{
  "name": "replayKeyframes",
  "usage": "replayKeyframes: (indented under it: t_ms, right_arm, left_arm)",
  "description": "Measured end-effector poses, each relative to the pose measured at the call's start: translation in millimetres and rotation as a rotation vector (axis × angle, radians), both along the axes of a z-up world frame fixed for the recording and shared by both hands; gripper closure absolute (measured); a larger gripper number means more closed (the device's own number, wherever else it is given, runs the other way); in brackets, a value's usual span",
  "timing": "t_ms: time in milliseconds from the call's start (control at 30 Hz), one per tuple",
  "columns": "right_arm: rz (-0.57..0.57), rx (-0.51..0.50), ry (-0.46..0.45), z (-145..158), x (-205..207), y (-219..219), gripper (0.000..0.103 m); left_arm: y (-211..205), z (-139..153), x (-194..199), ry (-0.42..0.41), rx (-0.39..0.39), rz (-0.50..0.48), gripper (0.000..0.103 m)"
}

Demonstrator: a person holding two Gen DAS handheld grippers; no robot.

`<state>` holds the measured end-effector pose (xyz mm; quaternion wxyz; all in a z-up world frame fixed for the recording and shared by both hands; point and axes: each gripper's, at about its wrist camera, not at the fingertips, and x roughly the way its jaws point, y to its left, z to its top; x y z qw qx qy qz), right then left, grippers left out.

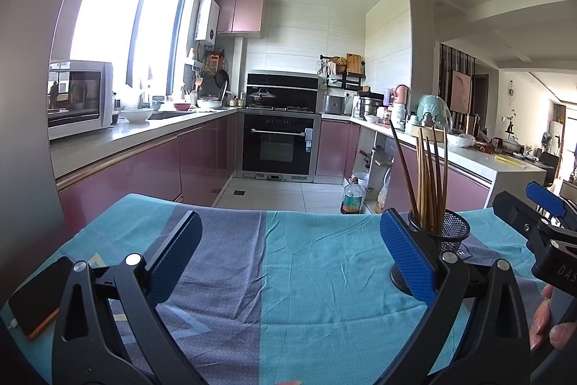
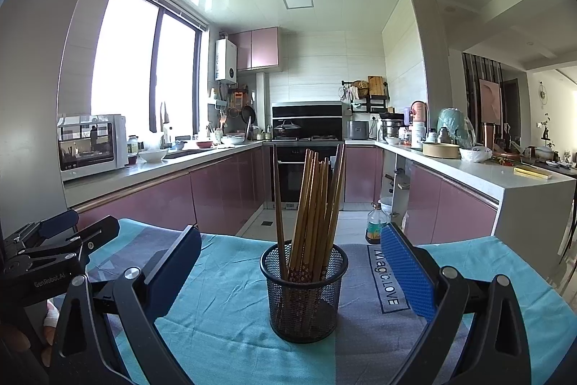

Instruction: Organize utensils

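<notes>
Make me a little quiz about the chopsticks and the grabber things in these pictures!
1. True or false: the chopsticks lie flat on the cloth.
2. What holds the chopsticks? A) a glass jar B) a black mesh cup C) a bowl
3. Fill in: the right gripper is ____ , with the mesh cup in front of it, between its two fingers.

Key
1. False. They stand upright in the cup, leaning a little.
2. B.
3. Open. The left gripper is open too, with only cloth in front of it; a phone lies to its left.
</notes>
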<state>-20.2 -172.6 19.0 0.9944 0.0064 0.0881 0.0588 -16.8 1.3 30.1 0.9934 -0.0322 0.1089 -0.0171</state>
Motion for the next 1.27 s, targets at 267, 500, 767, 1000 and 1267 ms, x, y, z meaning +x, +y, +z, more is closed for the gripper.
replayKeyframes:
  t_ms: [267,500,767,1000,1267]
  right_arm:
    - [-0.002,-0.002,0.001,-0.2,-0.5,0.2,0.007]
    - [-0.004,0.000,0.002,0.3,-1.0,0.1,0.007]
    - [-0.005,0.001,0.004,0.1,-1.9,0.2,0.007]
    - [-0.004,0.000,0.008,0.0,-1.5,0.5,0.007]
    - [-0.055,-0.021,0.163,-18.0,20.6,-27.6,0.007]
  left_arm:
    - [-1.5,-1.9,0.4,0.003,0.000,-0.003,0.006]
    - [-2.6,-2.8,0.1,0.002,0.006,-0.002,0.006]
    - [-3.3,-3.7,-1.0,0.006,0.009,-0.003,0.006]
    - [-2.9,-3.7,-4.0,0.006,0.007,-0.004,0.006]
    - [8.9,-14.7,14.6,0.121,-0.012,-0.002,0.006]
